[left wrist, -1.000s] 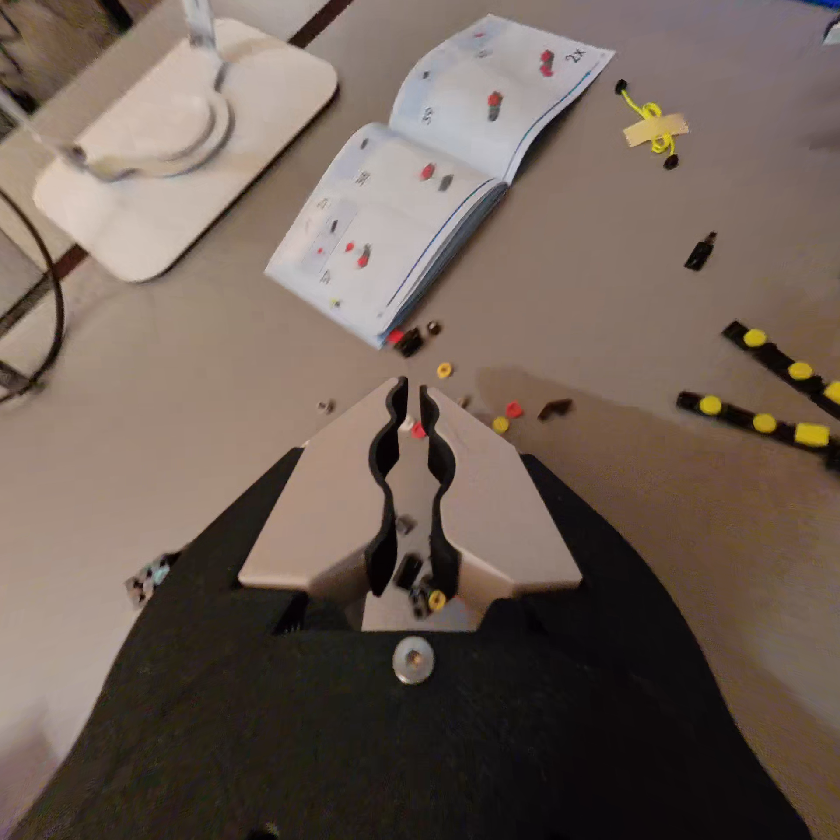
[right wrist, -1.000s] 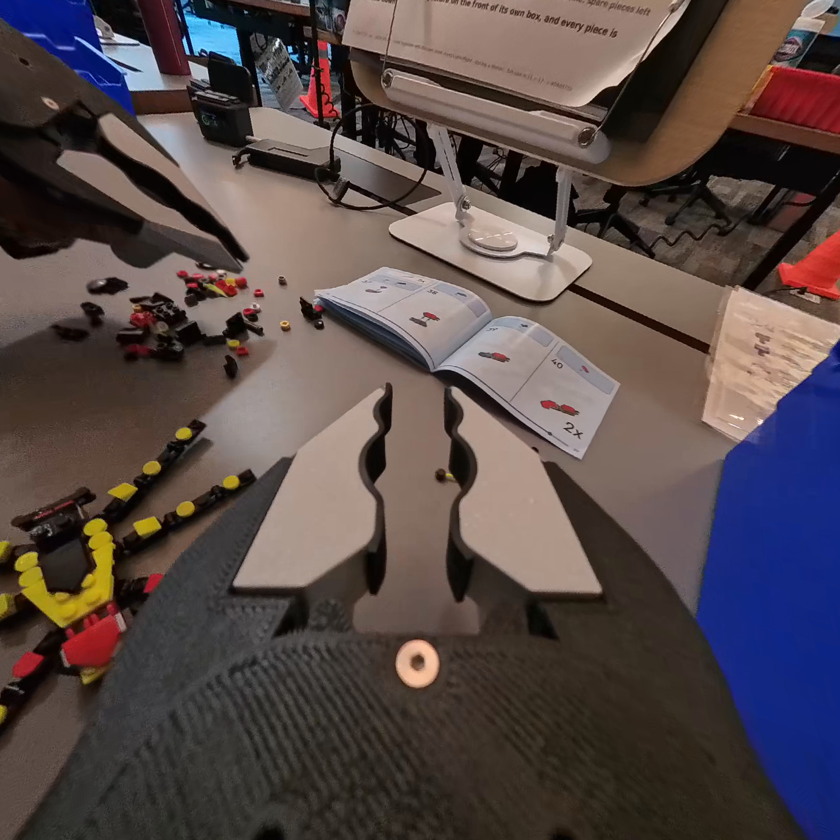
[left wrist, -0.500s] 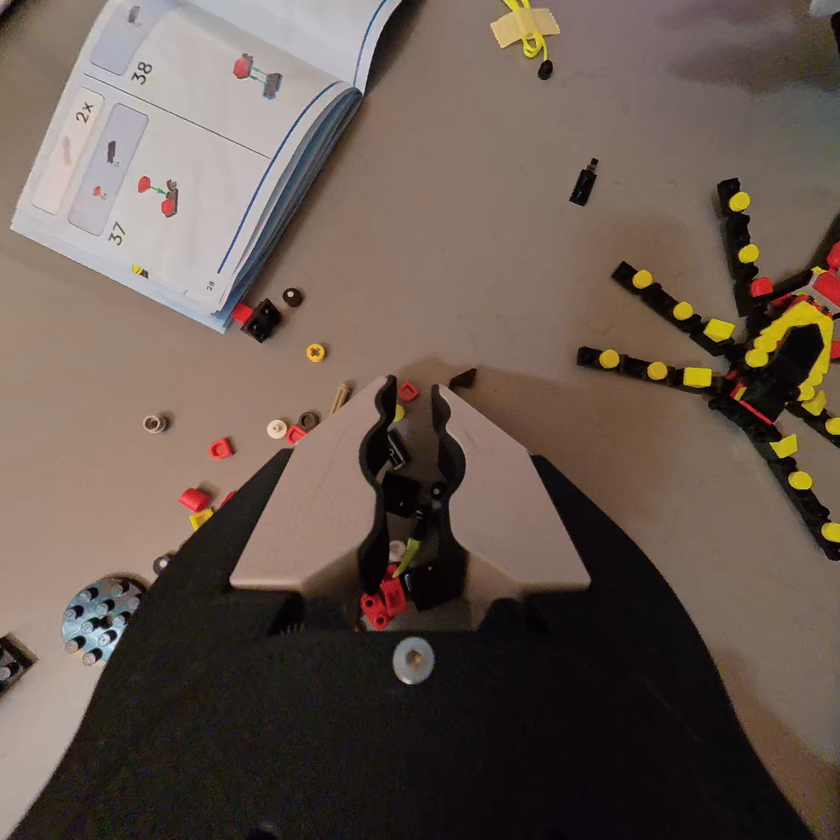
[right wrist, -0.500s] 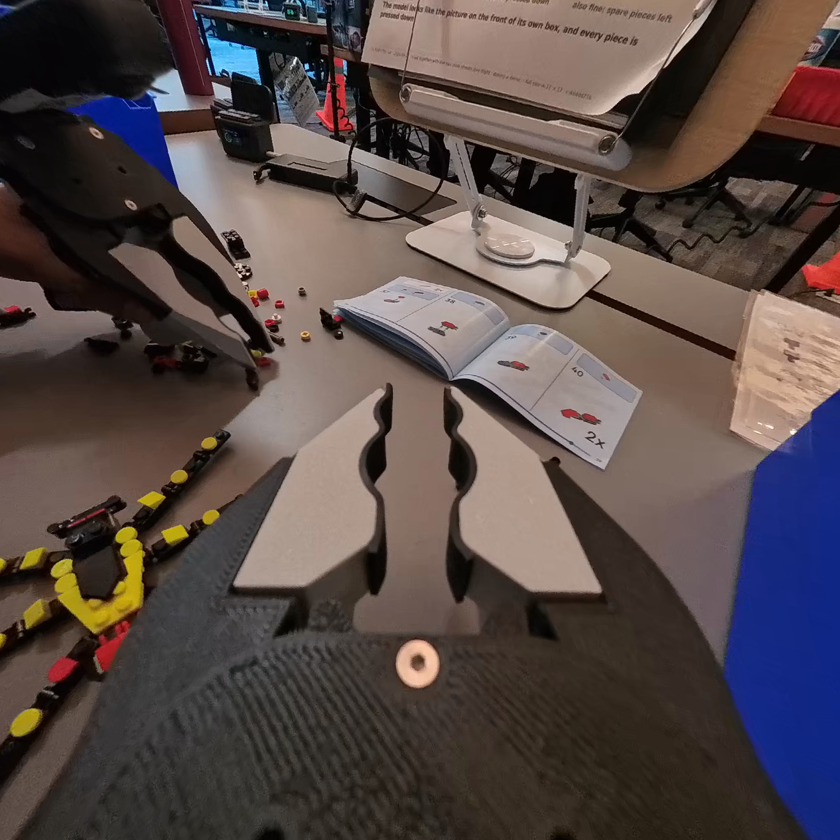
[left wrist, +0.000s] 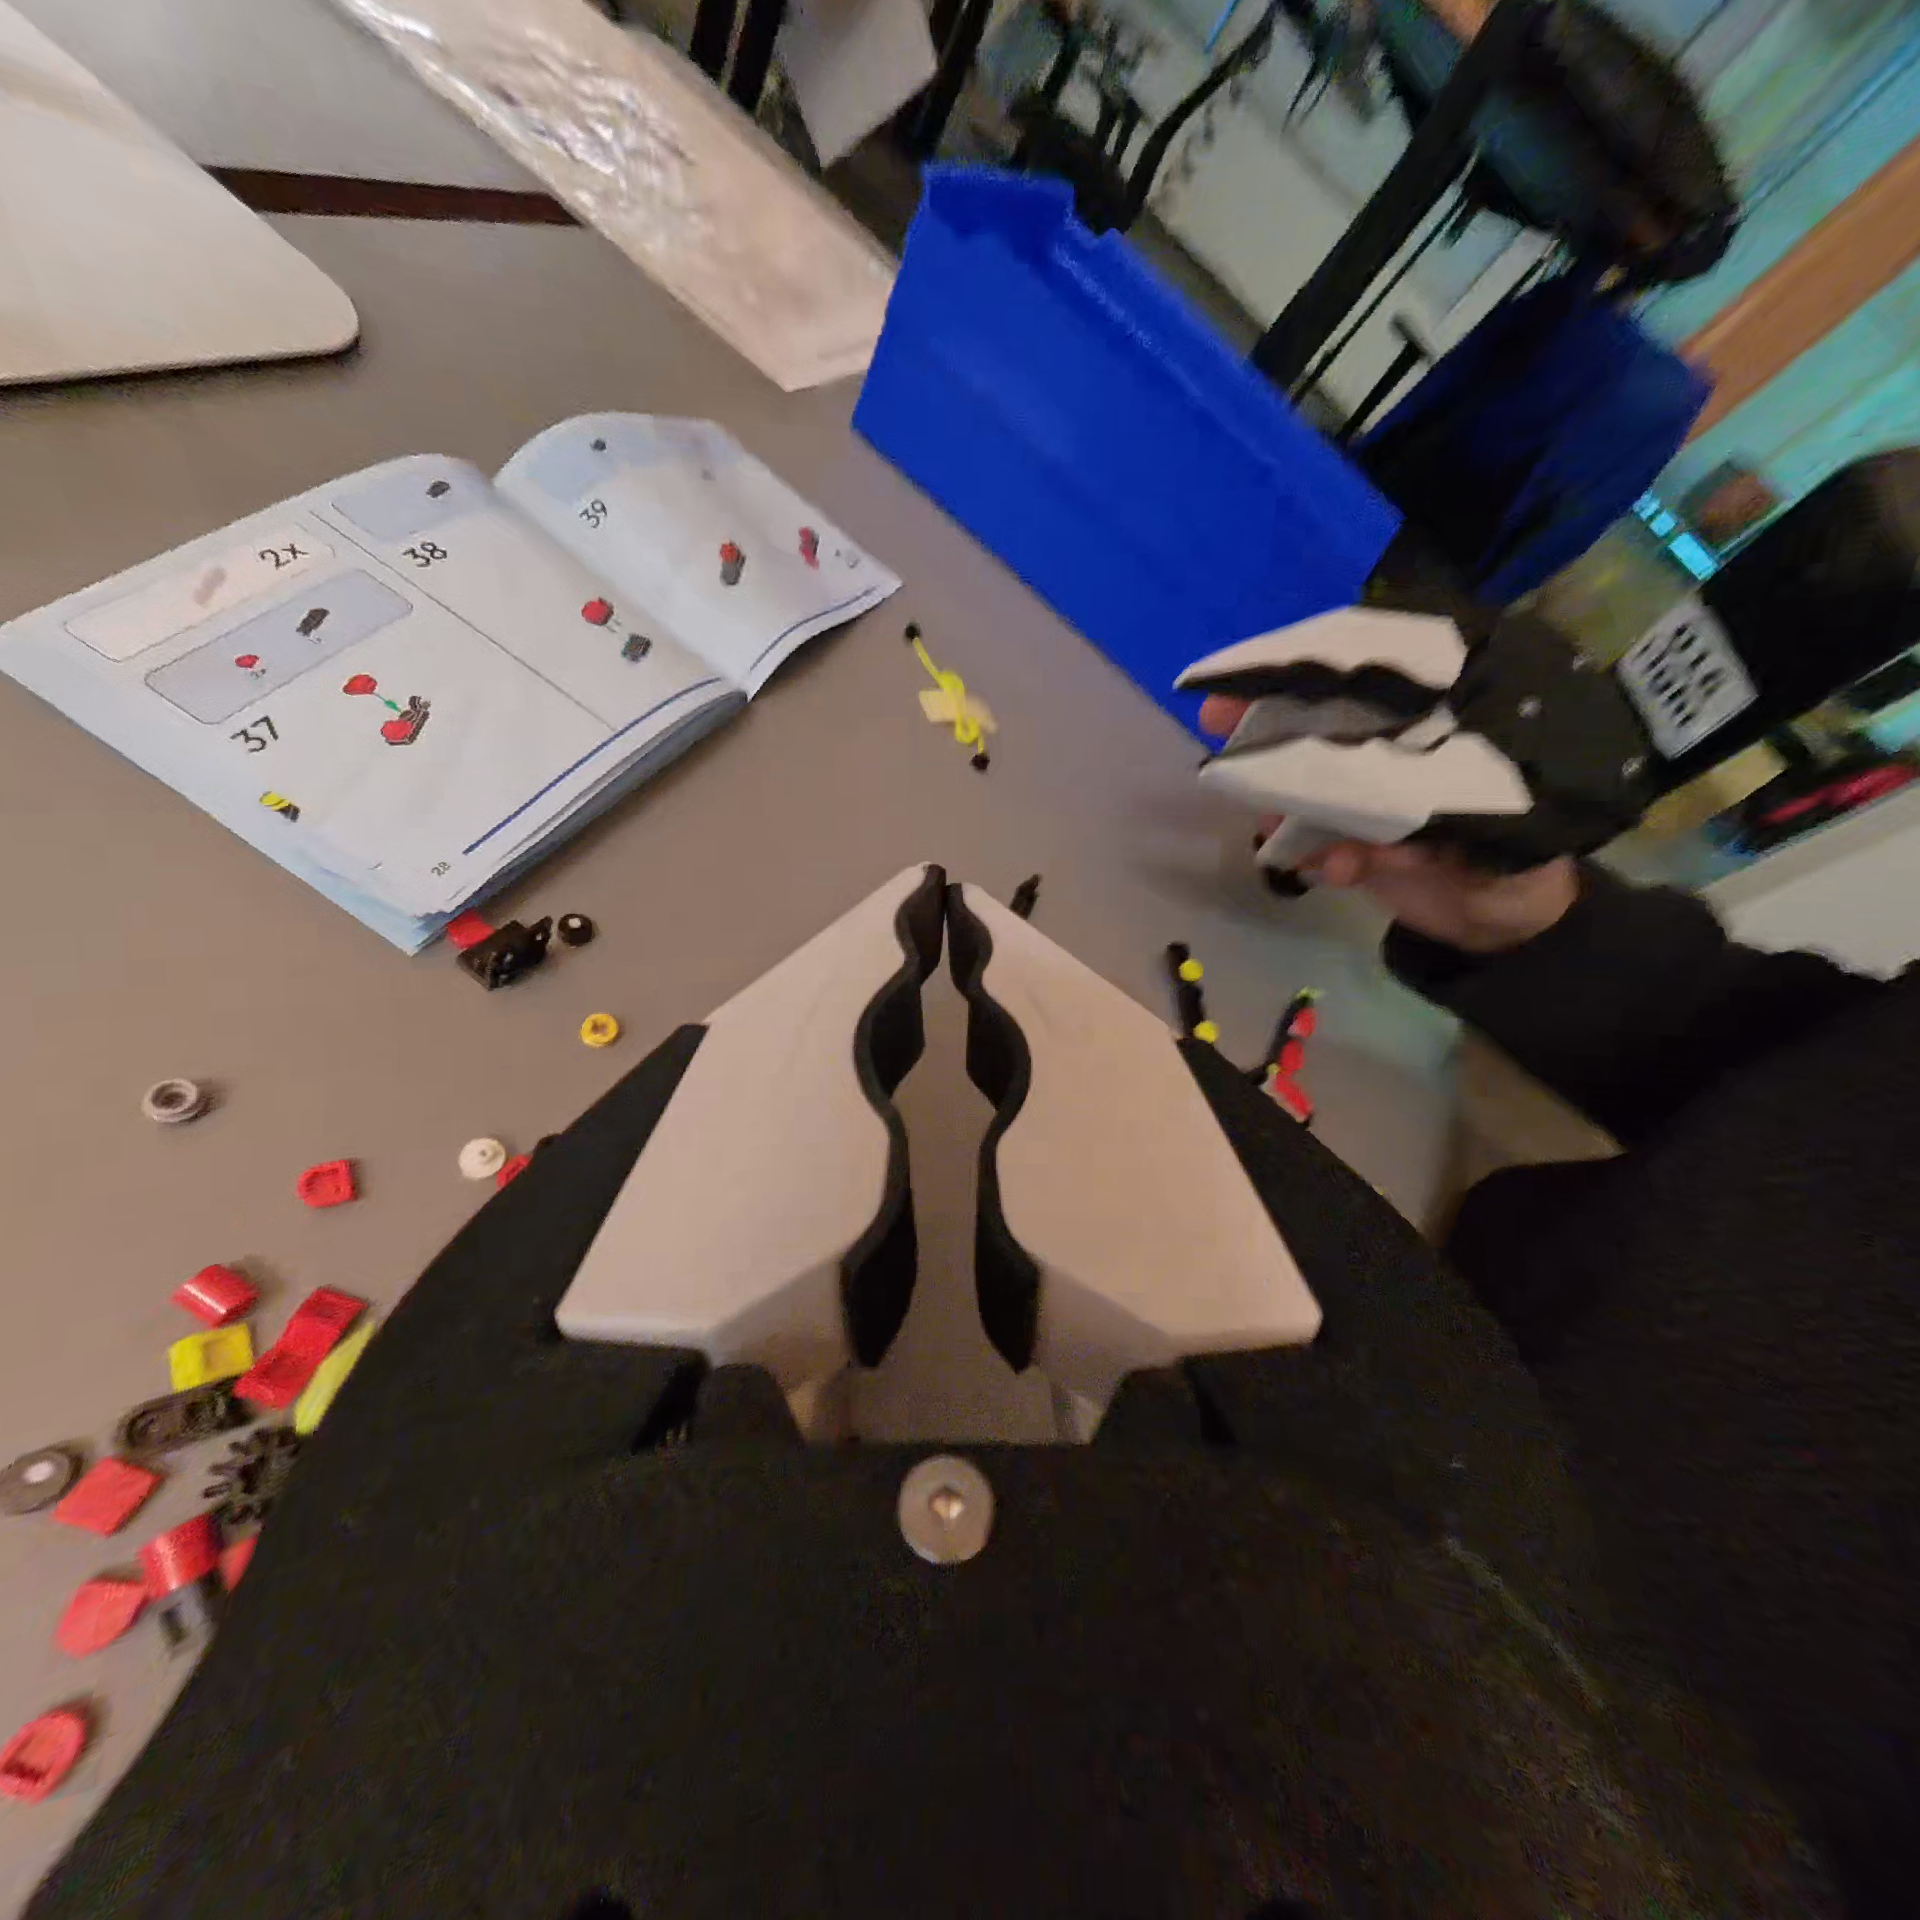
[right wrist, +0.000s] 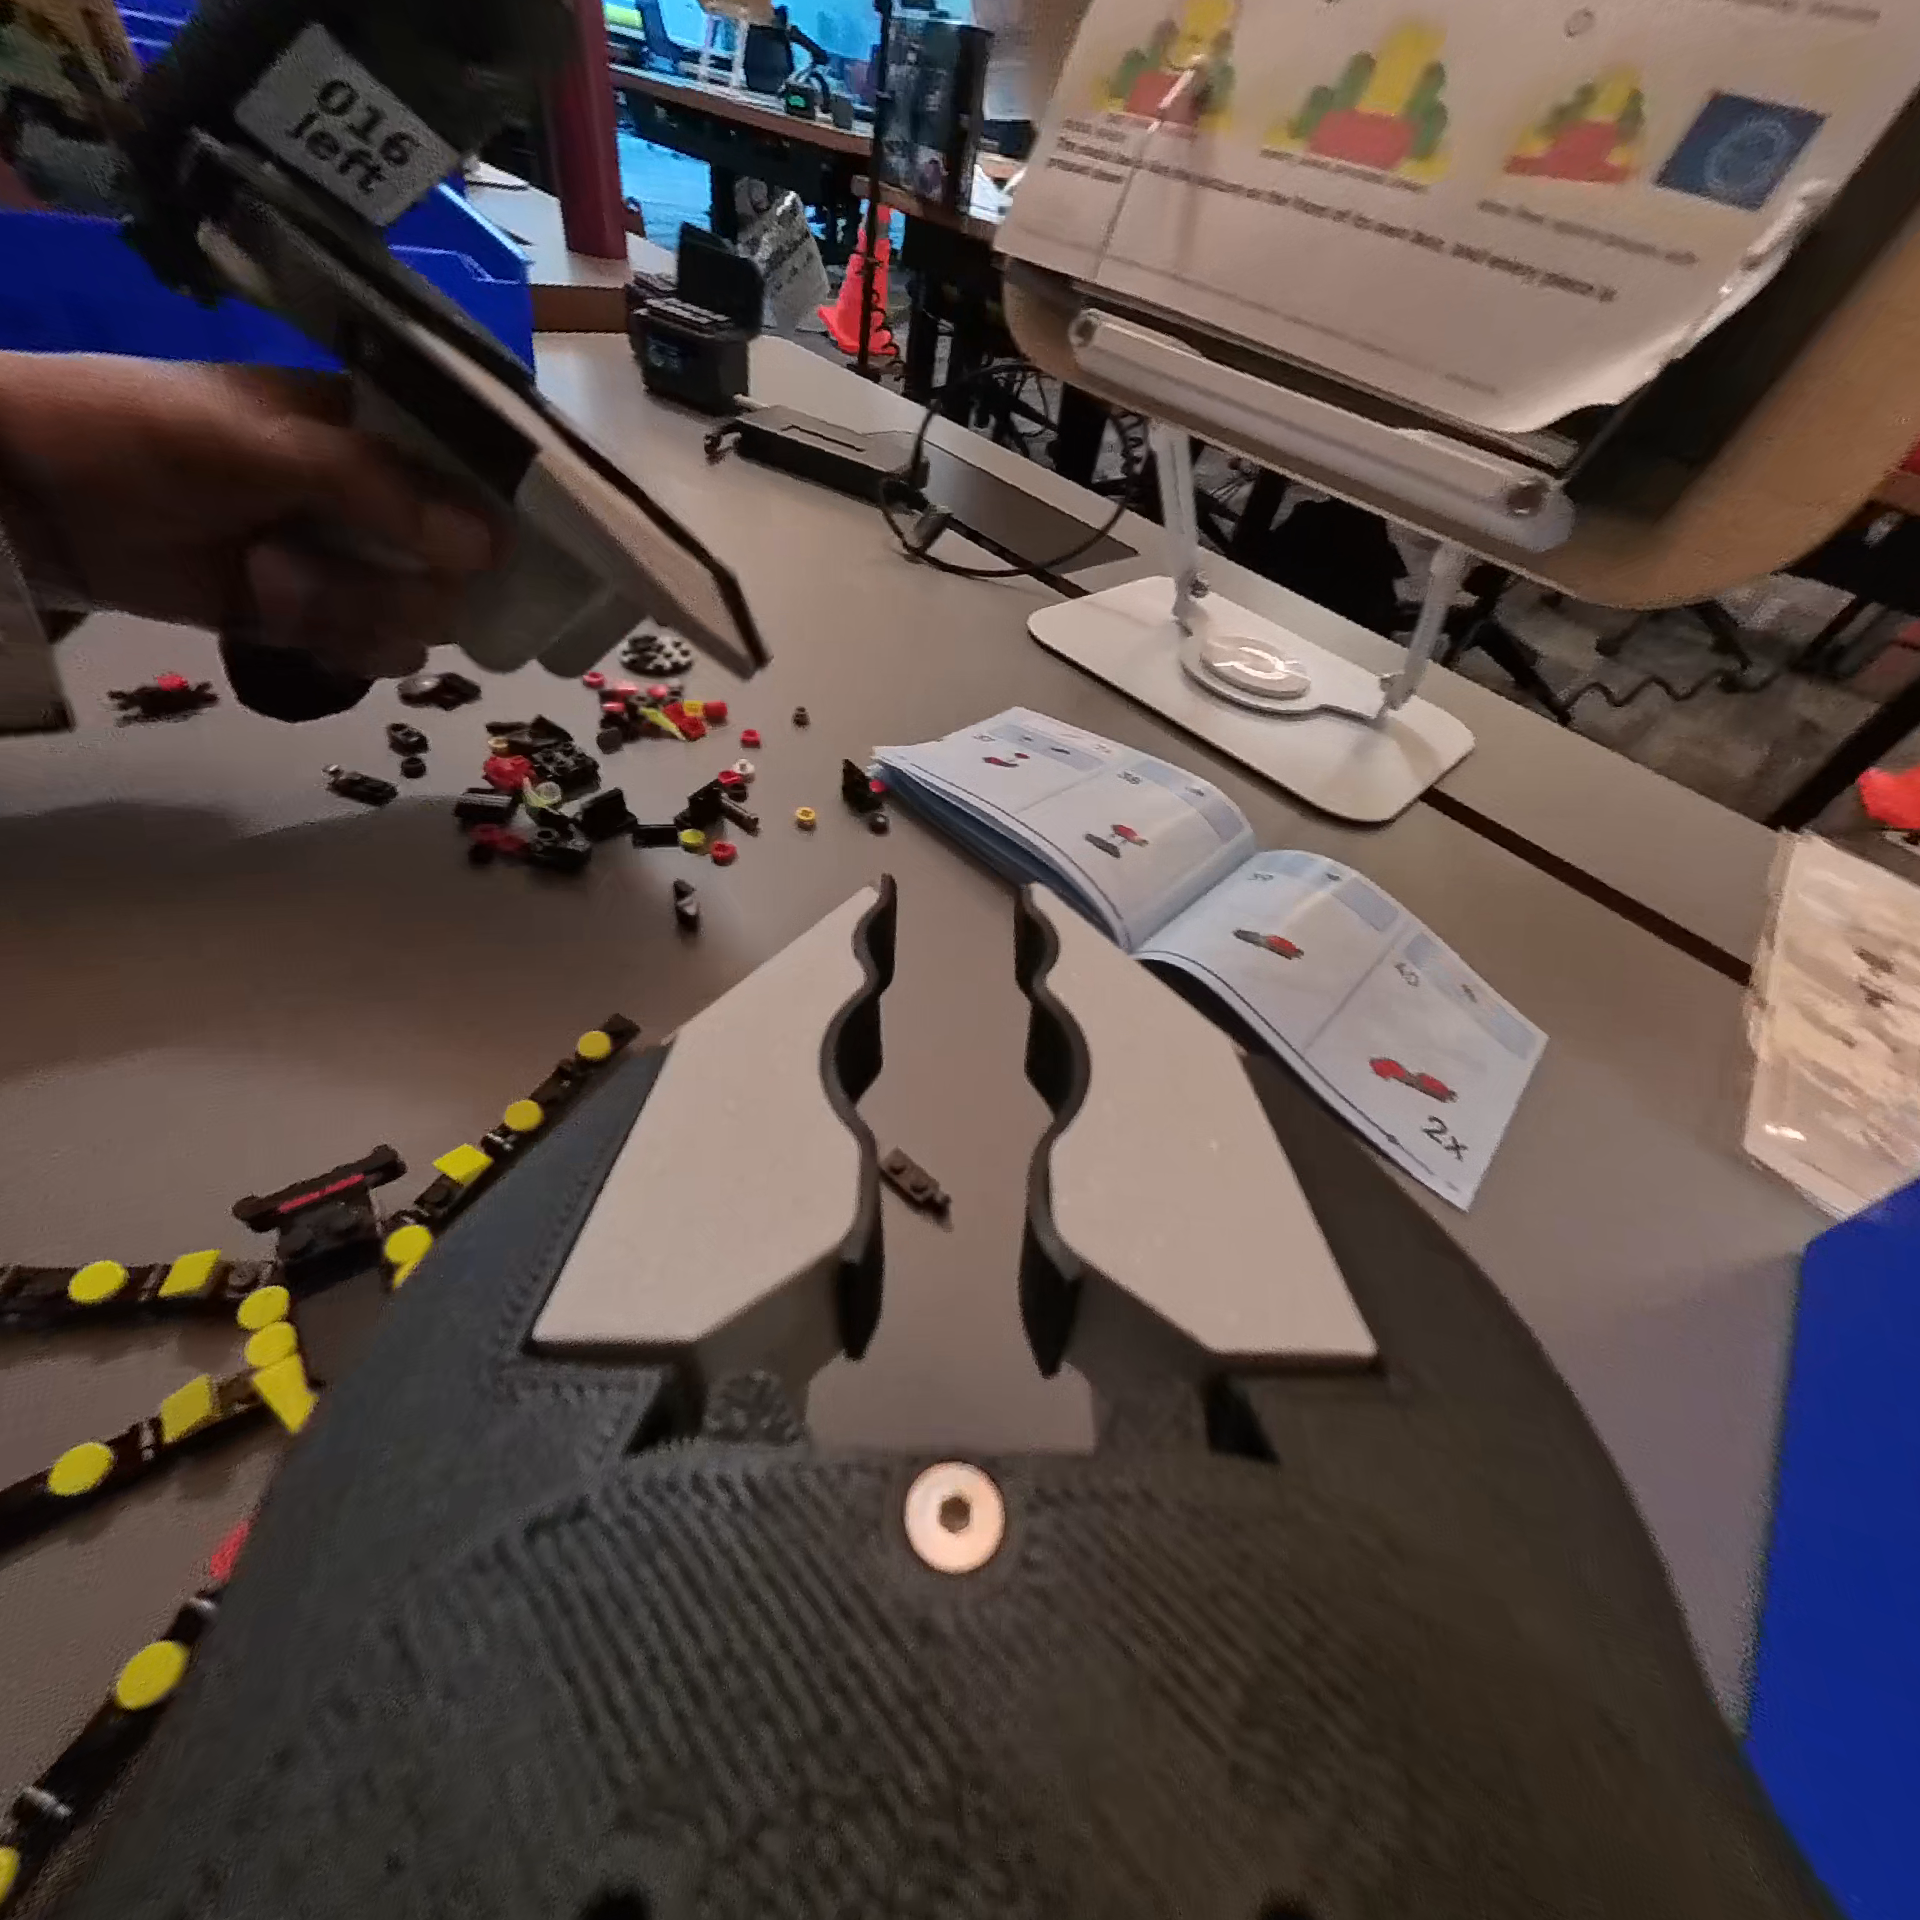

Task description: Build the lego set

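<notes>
Partly built model (right wrist: 208, 1320) – black legs studded with yellow, black-and-red core – lies flat on the table (right wrist: 312, 987), down-left of the right tongs (right wrist: 954, 904). In the left wrist view only a few leg tips (left wrist: 1195, 997) show, just right of the left tongs' (left wrist: 943, 883) tips. Probably parked there so both tools can reach it.

Left tongs: tips nearly touching, closed, held above the table. I can't make out any piece pinched between them – too small or hidden to tell. Loose parts pile (left wrist: 208, 1371) – red, yellow, black bits – sits to their left and below; seen from the right tongs it's ahead-left (right wrist: 582, 769).

Right tongs: jaws apart, empty, hovering. A small black piece (right wrist: 914, 1179) lies on the table in the gap between the jaws – likely the next pick, which would explain the open spacing.

Instruction booklet (left wrist: 436, 644) lies open ahead-left of the left tongs, ahead-right of the right ones (right wrist: 1195, 914) – flat and facing the builder for reference. Blue bin (left wrist: 1101, 457) lies far right, beyond the work area.
</notes>
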